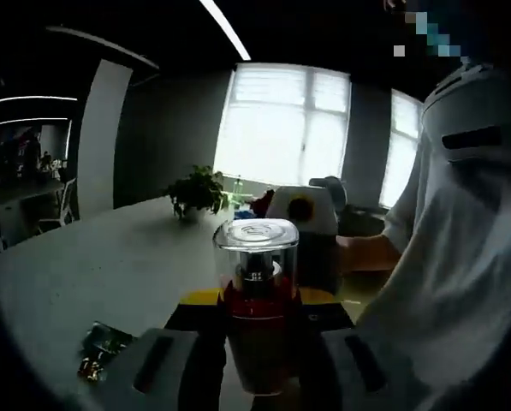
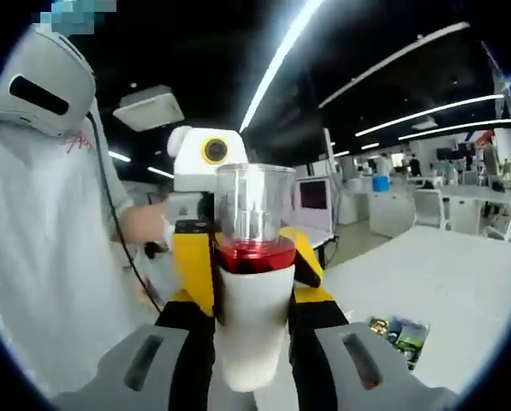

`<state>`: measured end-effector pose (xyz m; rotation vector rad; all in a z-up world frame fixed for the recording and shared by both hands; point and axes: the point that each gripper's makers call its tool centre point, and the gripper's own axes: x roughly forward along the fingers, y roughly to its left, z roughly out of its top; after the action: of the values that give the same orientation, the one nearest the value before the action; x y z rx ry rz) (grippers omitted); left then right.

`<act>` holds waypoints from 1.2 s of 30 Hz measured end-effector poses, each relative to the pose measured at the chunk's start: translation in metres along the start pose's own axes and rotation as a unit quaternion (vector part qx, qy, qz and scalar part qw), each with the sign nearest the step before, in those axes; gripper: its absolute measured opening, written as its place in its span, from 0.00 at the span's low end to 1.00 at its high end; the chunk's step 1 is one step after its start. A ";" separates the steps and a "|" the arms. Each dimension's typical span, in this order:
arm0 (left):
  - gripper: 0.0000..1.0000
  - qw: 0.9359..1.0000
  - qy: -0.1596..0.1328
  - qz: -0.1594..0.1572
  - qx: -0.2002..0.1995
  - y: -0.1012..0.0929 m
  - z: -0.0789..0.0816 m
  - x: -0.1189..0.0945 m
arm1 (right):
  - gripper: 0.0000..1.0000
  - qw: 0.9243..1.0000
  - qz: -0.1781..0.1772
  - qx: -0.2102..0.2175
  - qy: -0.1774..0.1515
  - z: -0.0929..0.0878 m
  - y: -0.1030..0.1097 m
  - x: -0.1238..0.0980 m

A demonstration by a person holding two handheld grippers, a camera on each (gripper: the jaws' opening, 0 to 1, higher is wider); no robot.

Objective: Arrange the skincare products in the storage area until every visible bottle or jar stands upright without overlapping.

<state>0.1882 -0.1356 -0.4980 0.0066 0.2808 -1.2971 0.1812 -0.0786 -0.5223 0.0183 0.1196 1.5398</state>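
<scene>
Both grippers are on one item: a white bottle [image 2: 253, 330] with a red collar and a clear cap [image 2: 255, 201], held upright in mid-air between them. In the right gripper view the right gripper [image 2: 253, 342] has its jaws closed in against the bottle's white body; the left gripper [image 2: 238, 257], yellow-padded, comes in from the far side and clamps it at collar height. The left gripper view shows the same bottle [image 1: 257, 334] between that gripper's own jaws [image 1: 255, 360], with the opposite gripper [image 1: 302, 218] behind it. The white bench [image 1: 109, 265] lies below and off to the side, with a small flat sachet or packet [image 2: 399, 336] lying on it; contents too small to read. The storage area isn't identifiable here. My read: a mid-carry or hand-to-hand regrasp, bottle not yet placed. Next move likely needs one gripper to let go cleanly, then lower the bottle base-first onto a free spot, vertical, clear of neighbours.
</scene>
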 end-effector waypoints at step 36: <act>0.25 0.997 0.030 -0.070 0.017 0.035 -0.038 0.062 | 0.31 0.999 -0.024 0.015 0.023 -0.068 -0.054 -0.034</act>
<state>0.2285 -0.1783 -0.5530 0.0559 0.3153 -1.4419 0.2284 -0.1184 -0.5921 0.0034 0.1795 1.4908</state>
